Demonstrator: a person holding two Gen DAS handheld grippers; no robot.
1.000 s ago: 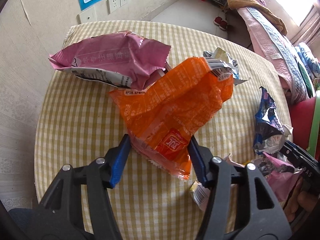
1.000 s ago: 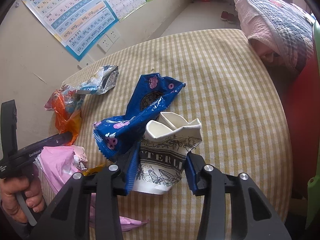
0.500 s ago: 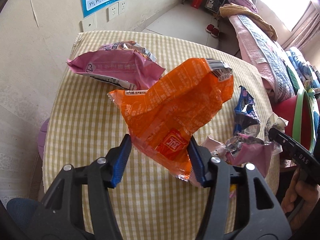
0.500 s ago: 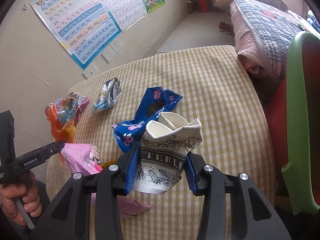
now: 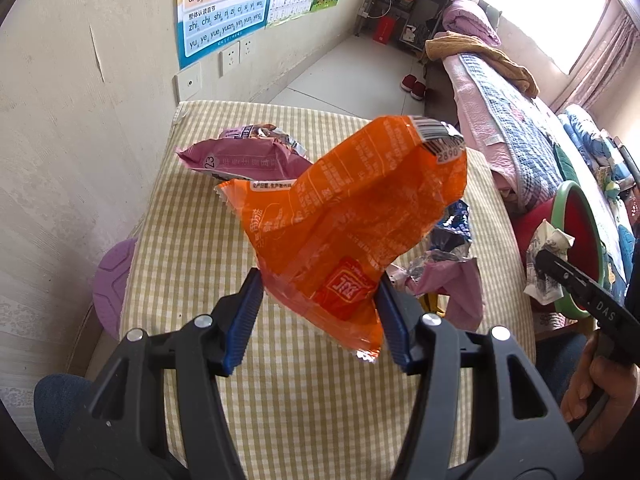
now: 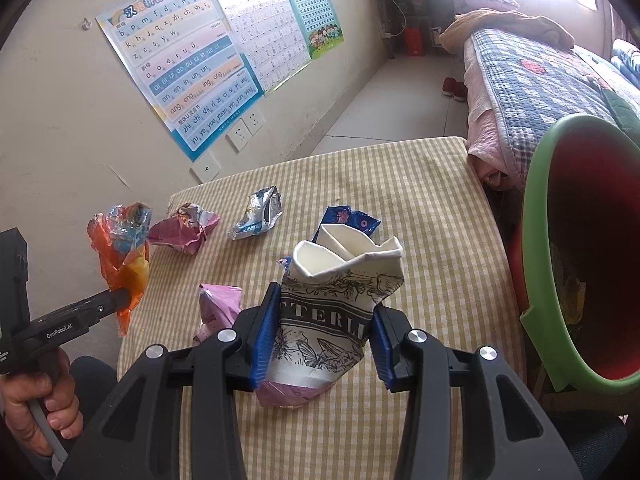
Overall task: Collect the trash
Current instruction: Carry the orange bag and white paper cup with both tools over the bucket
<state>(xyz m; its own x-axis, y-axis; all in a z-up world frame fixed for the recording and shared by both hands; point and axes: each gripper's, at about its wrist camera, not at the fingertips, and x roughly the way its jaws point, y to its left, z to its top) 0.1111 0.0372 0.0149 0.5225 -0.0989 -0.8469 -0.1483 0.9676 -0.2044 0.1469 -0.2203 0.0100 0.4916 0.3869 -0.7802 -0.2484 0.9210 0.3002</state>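
Midway through the carry step, by the look of it: both pieces of trash lifted clear of the checked table [image 6: 420,184] and on the way to the bin [image 6: 536,240], red inside with a green rim, standing off the table's right edge. Left gripper [image 5: 320,312] closed down on the lower end of an orange wrapper [image 5: 352,216], which stands up crumpled above the fingers. Right gripper [image 6: 322,338] pinched against the sides of a crushed paper cup [image 6: 340,300], mouth upward, already close beside the bin's rim. Still lying on the table: a pink wrapper [image 5: 244,158], a blue wrapper [image 6: 348,218], a silver wrapper [image 6: 258,212] and a smaller pink wrapper [image 6: 220,304]. Next, probably: cup over the bin's opening and released, then the orange wrapper brought across the table and dropped the same way, taking care not to knock the rim.
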